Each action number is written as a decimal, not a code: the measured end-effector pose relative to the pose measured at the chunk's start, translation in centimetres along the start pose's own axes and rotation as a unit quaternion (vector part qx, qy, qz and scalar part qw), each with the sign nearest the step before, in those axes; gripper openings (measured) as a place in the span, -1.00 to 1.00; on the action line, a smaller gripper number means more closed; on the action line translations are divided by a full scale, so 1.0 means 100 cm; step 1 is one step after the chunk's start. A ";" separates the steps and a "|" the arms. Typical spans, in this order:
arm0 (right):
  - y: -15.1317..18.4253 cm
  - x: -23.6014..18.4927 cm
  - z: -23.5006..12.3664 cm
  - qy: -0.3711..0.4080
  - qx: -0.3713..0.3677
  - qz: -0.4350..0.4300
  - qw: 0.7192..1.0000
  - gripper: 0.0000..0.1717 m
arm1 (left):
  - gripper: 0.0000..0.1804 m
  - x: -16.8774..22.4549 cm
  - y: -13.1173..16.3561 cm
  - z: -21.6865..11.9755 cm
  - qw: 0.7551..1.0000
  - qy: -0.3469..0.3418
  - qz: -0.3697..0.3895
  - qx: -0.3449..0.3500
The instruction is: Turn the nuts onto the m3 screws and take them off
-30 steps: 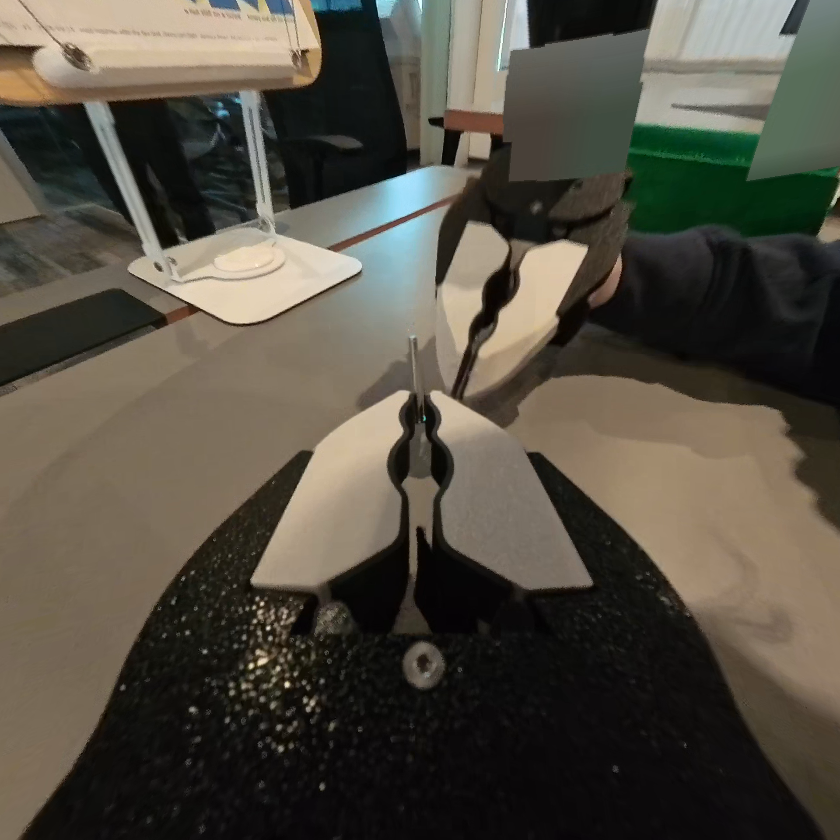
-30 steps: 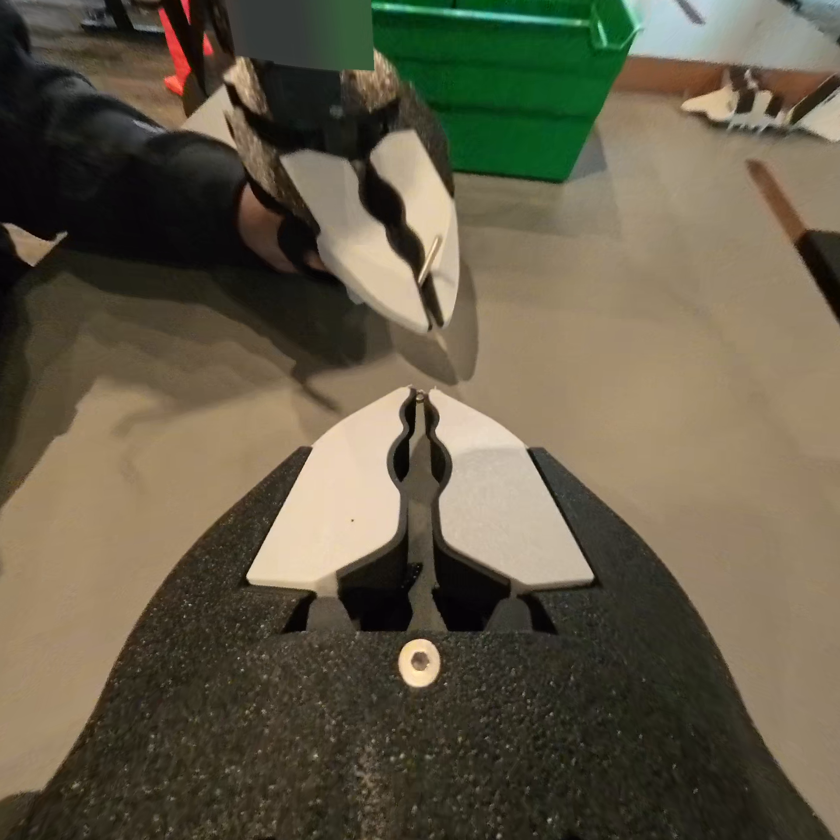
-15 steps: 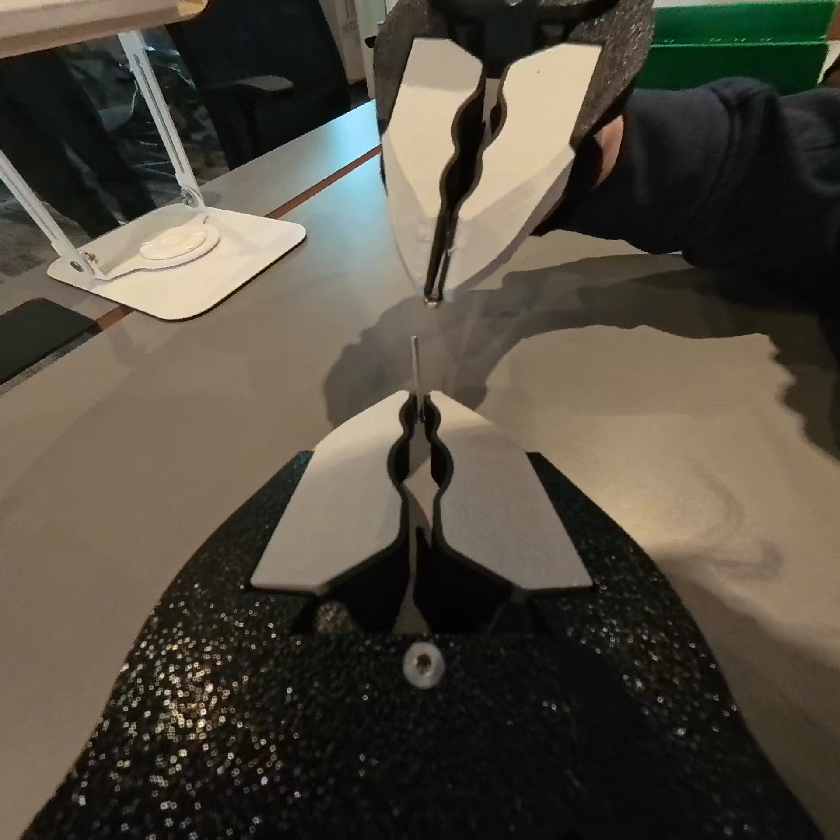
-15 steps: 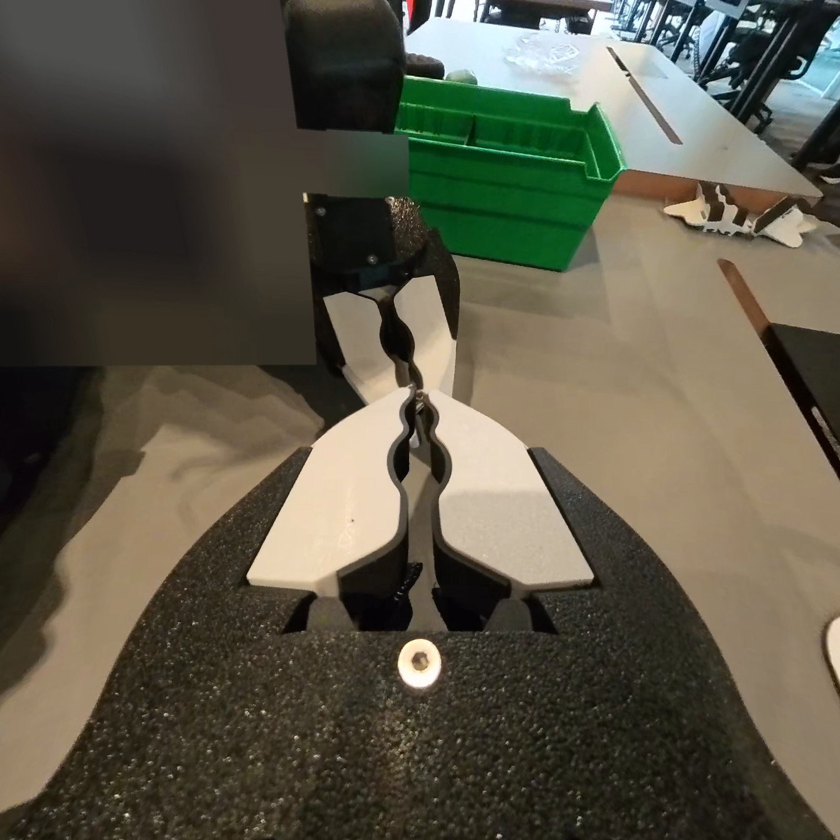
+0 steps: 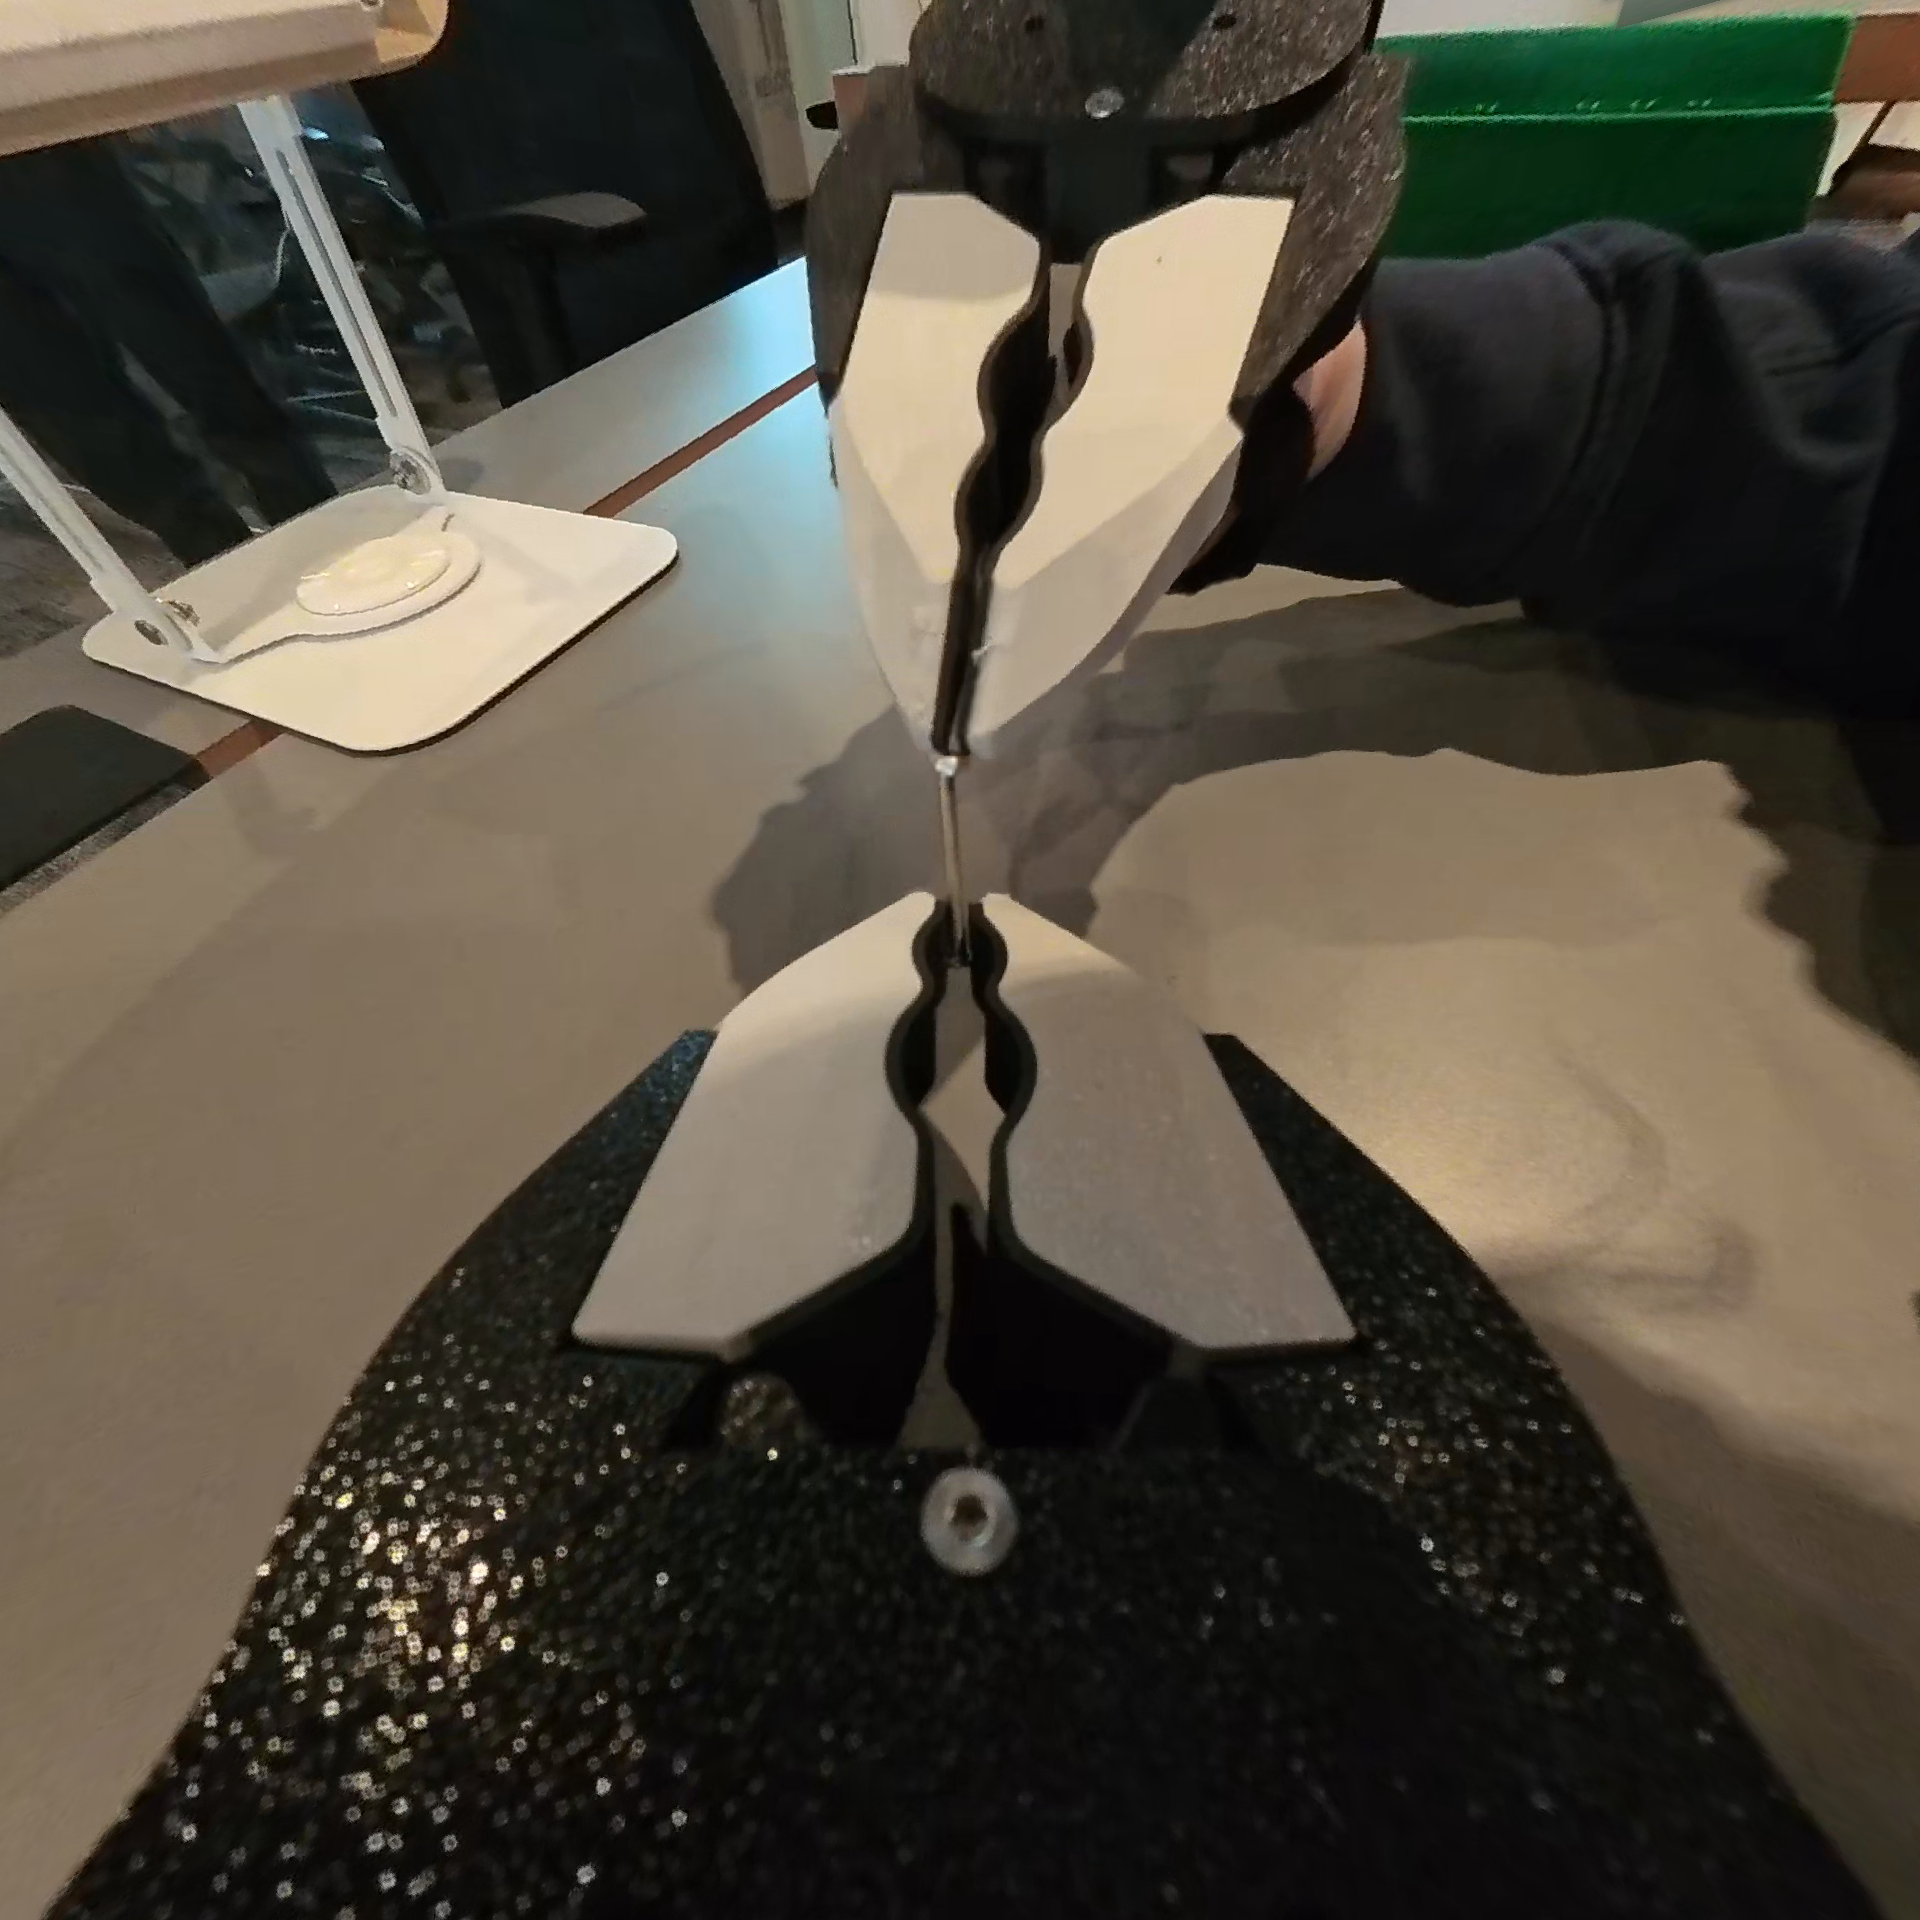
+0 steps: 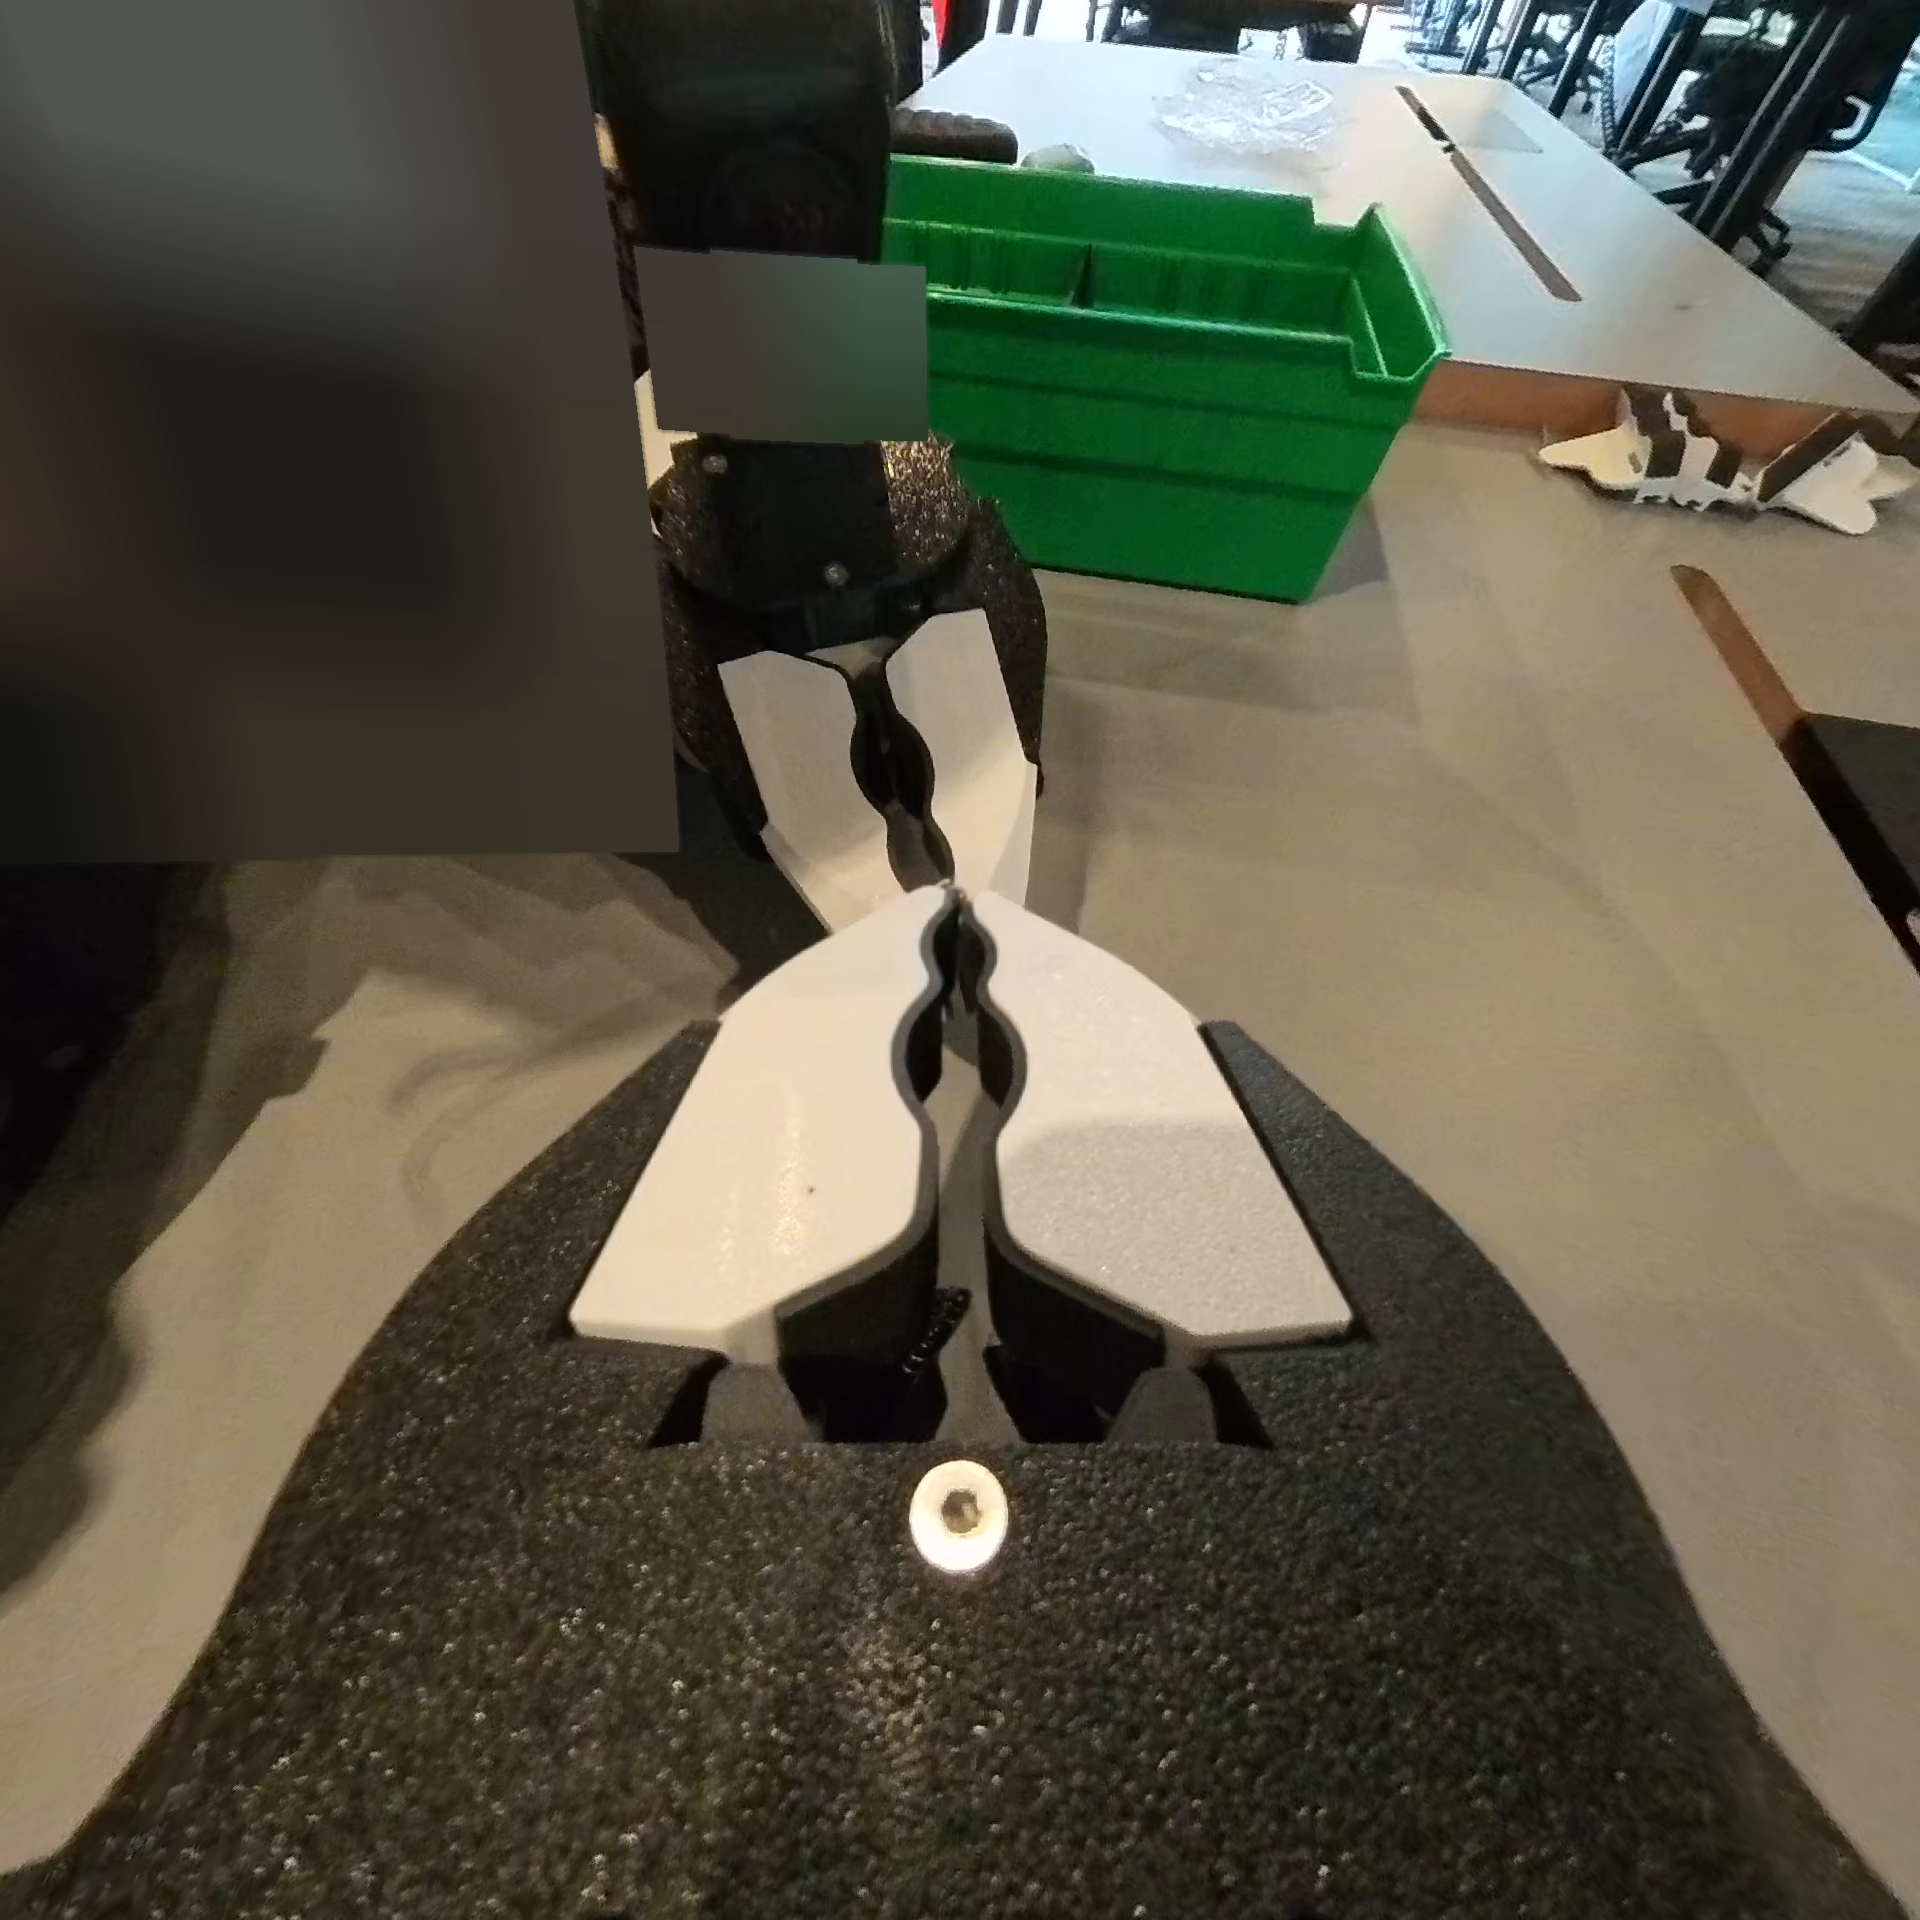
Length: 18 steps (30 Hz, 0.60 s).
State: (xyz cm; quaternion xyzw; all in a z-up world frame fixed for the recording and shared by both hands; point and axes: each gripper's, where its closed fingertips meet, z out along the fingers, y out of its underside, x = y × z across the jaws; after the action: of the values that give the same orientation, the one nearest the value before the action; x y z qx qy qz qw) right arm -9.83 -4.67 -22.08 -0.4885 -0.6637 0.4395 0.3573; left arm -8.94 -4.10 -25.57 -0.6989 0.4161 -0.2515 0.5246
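Observation:
In the left wrist view my left gripper (image 5: 954, 914) is shut on a thin metal screw (image 5: 950, 842) that sticks forward out of its tips. My right gripper (image 5: 951, 740) reaches in from the far side, tip to tip with the left. It pinches a small shiny nut (image 5: 945, 769) at its very tips, and the nut meets the screw's free end. In the right wrist view my right gripper (image 6: 951, 899) has its tips nearly together with a small bright speck, the nut (image 6: 945, 887), between them. The left gripper's fingers (image 6: 790, 748) stand just beyond; the screw is hidden there.
Both grippers hang over a grey table (image 5: 416, 935). A green bin (image 6: 1143, 416) stands behind the left gripper. A white stand base (image 5: 416, 623) sits at the far left. Loose white finger parts (image 6: 1714, 468) lie at the right. A dark sleeve (image 5: 1610, 416) holds the right gripper.
The right gripper swung from beside the screw to in line with it and closed in. The nut now touches the screw's end. The left gripper kept hold of the screw.

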 end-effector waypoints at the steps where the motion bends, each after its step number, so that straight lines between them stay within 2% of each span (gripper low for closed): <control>1: 0.000 0.000 0.001 0.000 -0.001 0.000 1.000 -1.00 | -0.97 0.000 0.000 0.000 1.000 0.000 0.000 0.000; 14: 0.005 0.003 0.001 0.008 -0.006 0.006 1.000 -1.00 | -0.97 0.000 0.000 0.001 1.000 -0.001 0.001 -0.002; 16: 0.007 0.018 0.001 0.050 0.003 -0.004 0.999 -1.00 | -0.97 -0.001 0.000 0.000 1.000 -0.004 0.000 0.000; 18: 0.006 0.038 -0.003 0.140 0.048 -0.023 0.989 -1.00 | -0.97 -0.002 -0.001 0.000 1.000 -0.006 -0.002 0.003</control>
State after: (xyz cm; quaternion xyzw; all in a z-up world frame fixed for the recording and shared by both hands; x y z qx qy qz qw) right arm -10.32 -0.89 -22.33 -0.5124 -0.5961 0.3898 0.4797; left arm -9.02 -3.94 -25.49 -0.6999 0.4110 -0.2492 0.5284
